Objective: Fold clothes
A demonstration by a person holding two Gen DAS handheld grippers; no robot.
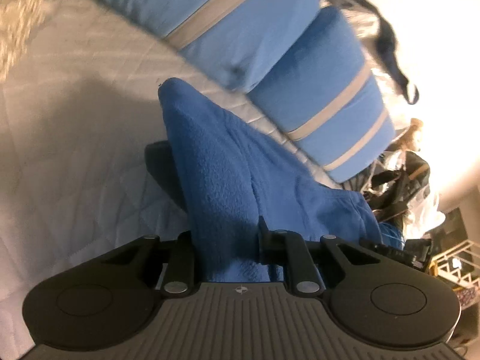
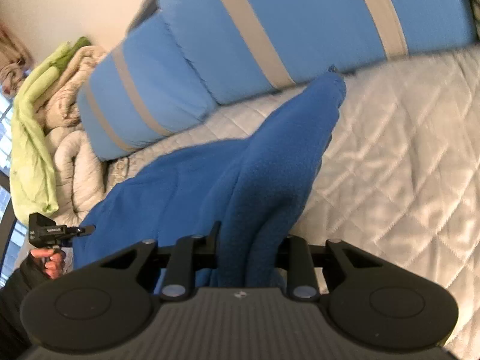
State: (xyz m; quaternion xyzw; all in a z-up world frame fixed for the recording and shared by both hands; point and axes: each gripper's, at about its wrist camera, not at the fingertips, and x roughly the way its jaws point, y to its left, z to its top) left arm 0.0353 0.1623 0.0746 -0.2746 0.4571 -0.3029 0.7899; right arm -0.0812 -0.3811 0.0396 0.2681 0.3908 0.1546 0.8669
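The bed with its white quilted cover (image 2: 405, 156) fills both views, two light-blue pillows with grey stripes (image 2: 240, 45) lying along its far side. The deep-blue fleece garment (image 2: 255, 186) hangs lifted above the cover, one bunched edge clamped in the left tongs (image 1: 228, 240), another in the right tongs (image 2: 246, 249). I judge this the lift at a fold's start; next, carry both edges across together. The fingertips are buried in fleece, the garment's lower part is cut off, and blur smears everything.
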